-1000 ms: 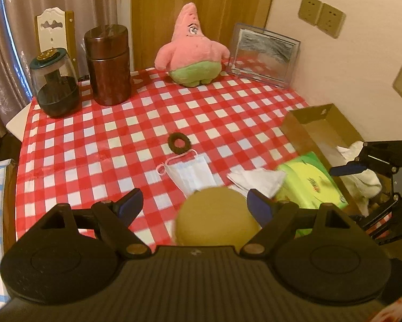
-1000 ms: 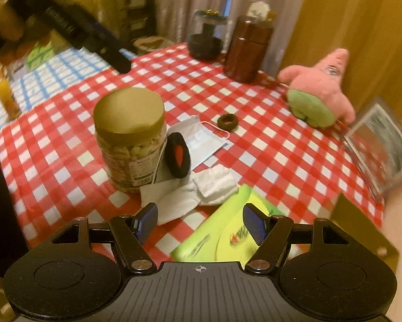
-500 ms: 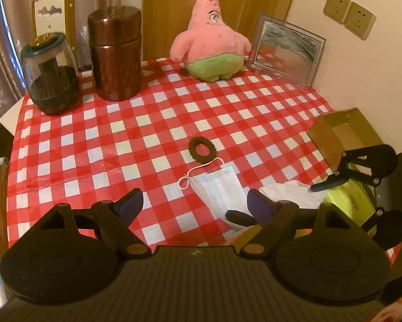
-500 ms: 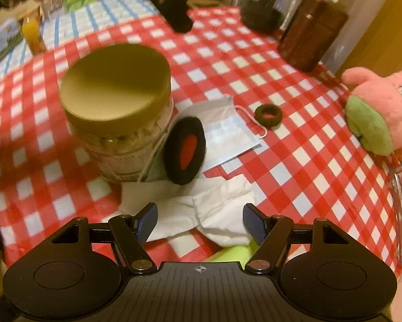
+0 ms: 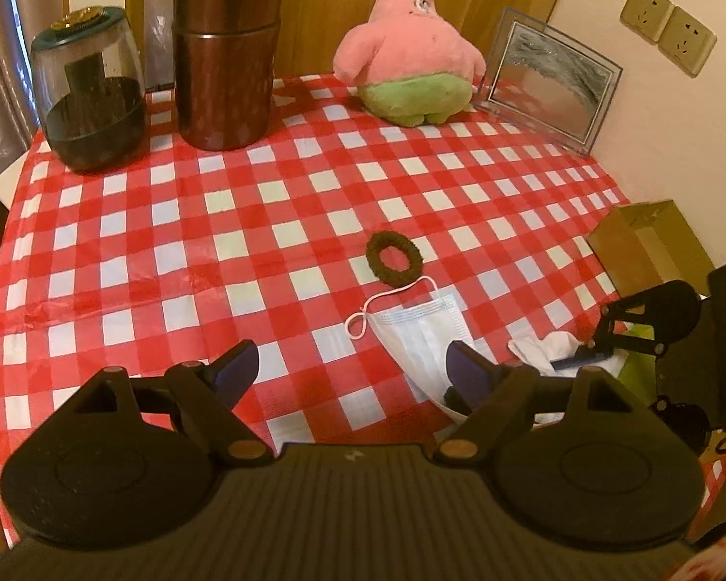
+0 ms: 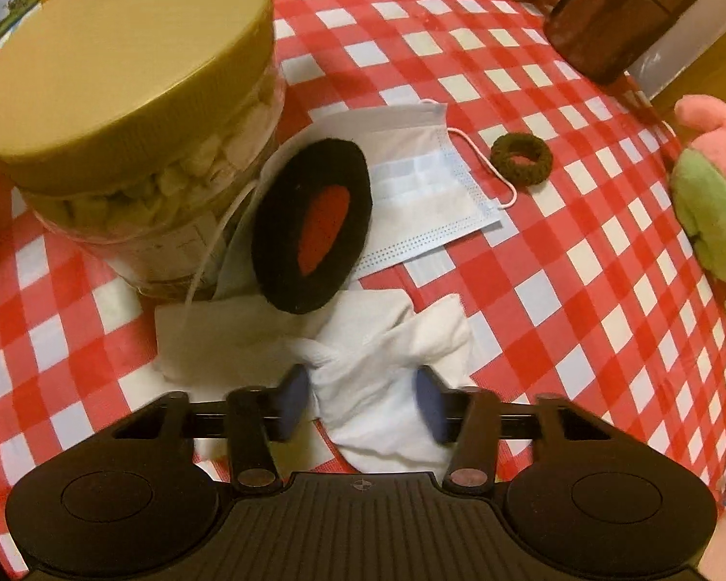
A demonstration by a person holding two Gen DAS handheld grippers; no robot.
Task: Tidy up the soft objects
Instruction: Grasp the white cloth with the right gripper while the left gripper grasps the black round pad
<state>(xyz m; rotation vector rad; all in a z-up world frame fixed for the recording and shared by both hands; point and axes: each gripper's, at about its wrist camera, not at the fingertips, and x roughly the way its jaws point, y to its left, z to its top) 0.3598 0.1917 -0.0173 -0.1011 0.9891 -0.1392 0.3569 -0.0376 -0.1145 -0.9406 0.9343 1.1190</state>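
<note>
A crumpled white cloth (image 6: 387, 353) lies on the red checked tablecloth. My right gripper (image 6: 363, 399) straddles it, jaws partly closed around its fold, the pads at or near the fabric. The cloth (image 5: 551, 348) and right gripper (image 5: 605, 339) also show in the left wrist view. A face mask (image 6: 425, 179) (image 5: 421, 334), a dark hair scrunchie (image 6: 521, 156) (image 5: 394, 259) and a black-and-red soft ring (image 6: 314, 222) lie near. A pink starfish plush (image 5: 411, 63) sits at the back. My left gripper (image 5: 350, 370) is open and empty above the table.
A jar with a gold lid (image 6: 130, 111) stands against the black ring. A brown canister (image 5: 224, 58), a dark glass jar (image 5: 89, 92) and a picture frame (image 5: 551, 77) stand at the back. A cardboard box (image 5: 648, 242) sits at the right edge.
My right gripper has dropped down and forward over the white cloth and its jaws have narrowed around it. My left gripper has moved forward past the gold-lid jar.
</note>
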